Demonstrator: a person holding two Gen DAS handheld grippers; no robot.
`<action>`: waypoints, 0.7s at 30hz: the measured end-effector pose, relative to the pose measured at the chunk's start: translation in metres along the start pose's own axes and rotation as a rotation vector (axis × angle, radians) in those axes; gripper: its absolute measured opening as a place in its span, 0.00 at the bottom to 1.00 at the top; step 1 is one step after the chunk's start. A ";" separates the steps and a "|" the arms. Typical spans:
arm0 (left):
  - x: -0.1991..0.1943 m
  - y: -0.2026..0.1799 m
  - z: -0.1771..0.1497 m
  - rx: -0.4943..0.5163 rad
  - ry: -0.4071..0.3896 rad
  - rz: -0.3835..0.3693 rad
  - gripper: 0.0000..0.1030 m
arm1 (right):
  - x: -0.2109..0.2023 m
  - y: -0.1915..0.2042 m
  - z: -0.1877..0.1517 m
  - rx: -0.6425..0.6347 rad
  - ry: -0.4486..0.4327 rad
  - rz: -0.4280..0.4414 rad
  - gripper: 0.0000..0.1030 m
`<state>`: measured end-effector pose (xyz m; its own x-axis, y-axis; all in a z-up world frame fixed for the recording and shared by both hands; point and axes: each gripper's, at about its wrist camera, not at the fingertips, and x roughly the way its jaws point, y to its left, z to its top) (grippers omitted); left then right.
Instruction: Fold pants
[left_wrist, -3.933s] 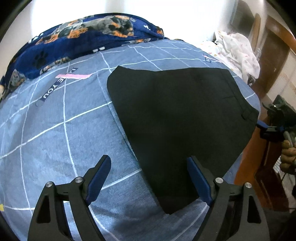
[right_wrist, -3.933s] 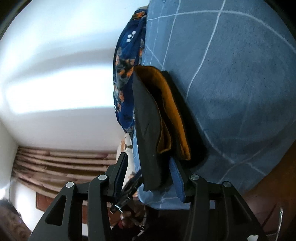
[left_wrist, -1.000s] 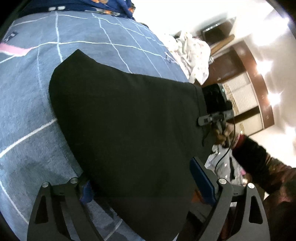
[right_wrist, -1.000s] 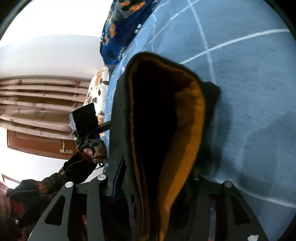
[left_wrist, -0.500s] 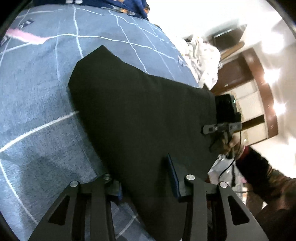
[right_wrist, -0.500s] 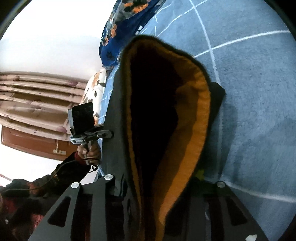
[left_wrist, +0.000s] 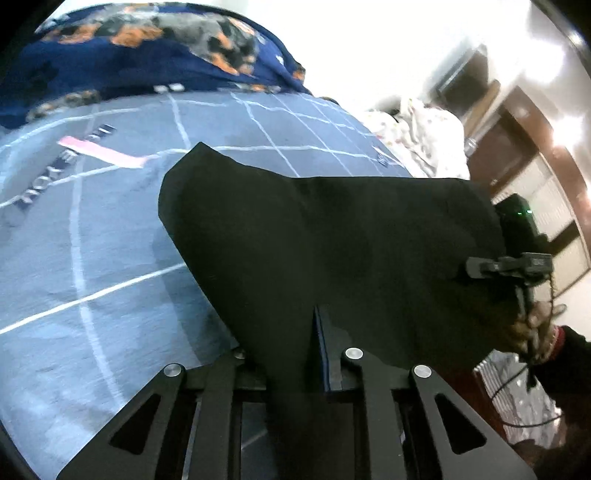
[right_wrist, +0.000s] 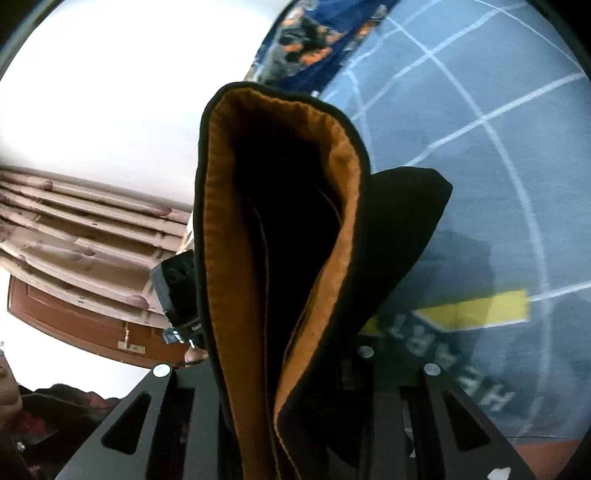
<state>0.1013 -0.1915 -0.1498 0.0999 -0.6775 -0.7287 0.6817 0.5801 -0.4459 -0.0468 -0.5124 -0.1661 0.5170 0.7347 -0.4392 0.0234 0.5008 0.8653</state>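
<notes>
Both sets of fingers, just closing, pinch the pants (left_wrist: 332, 240)' near edge: left gripper (left_wrist: 288, 354) on one end, right gripper (right_wrist: 280, 387) on the other, cloth stretching ahead over the bed (left_wrist: 92, 277).

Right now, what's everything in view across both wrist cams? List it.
pants: 1, black with orange-brown lining, on the bed, near edge raised and pinched in both tools
bedsheet: 1, grey-blue with white grid lines and printed words, under the pants
blanket: 1, dark blue with orange and grey print, bunched at the far edge of the bed
pale cloth heap: 1, white with small dots, beyond the bed
wooden furniture: dark brown, by the wall
left tool: 1, black, jaws have just been closing, clamped on the pants
right tool: 1, black, jaws have just been closing, clamped on the pants' lined edge
</notes>
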 end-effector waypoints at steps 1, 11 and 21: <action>-0.006 0.000 -0.001 0.009 -0.012 0.026 0.17 | 0.004 0.006 0.000 -0.009 -0.002 0.010 0.25; -0.088 0.029 -0.007 0.049 -0.144 0.294 0.17 | 0.078 0.060 0.019 -0.100 0.023 0.096 0.25; -0.131 0.078 -0.002 0.058 -0.200 0.477 0.17 | 0.161 0.095 0.055 -0.157 0.088 0.140 0.25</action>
<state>0.1399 -0.0560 -0.0900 0.5422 -0.4201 -0.7277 0.5647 0.8235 -0.0546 0.0856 -0.3721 -0.1413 0.4287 0.8359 -0.3428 -0.1801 0.4509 0.8742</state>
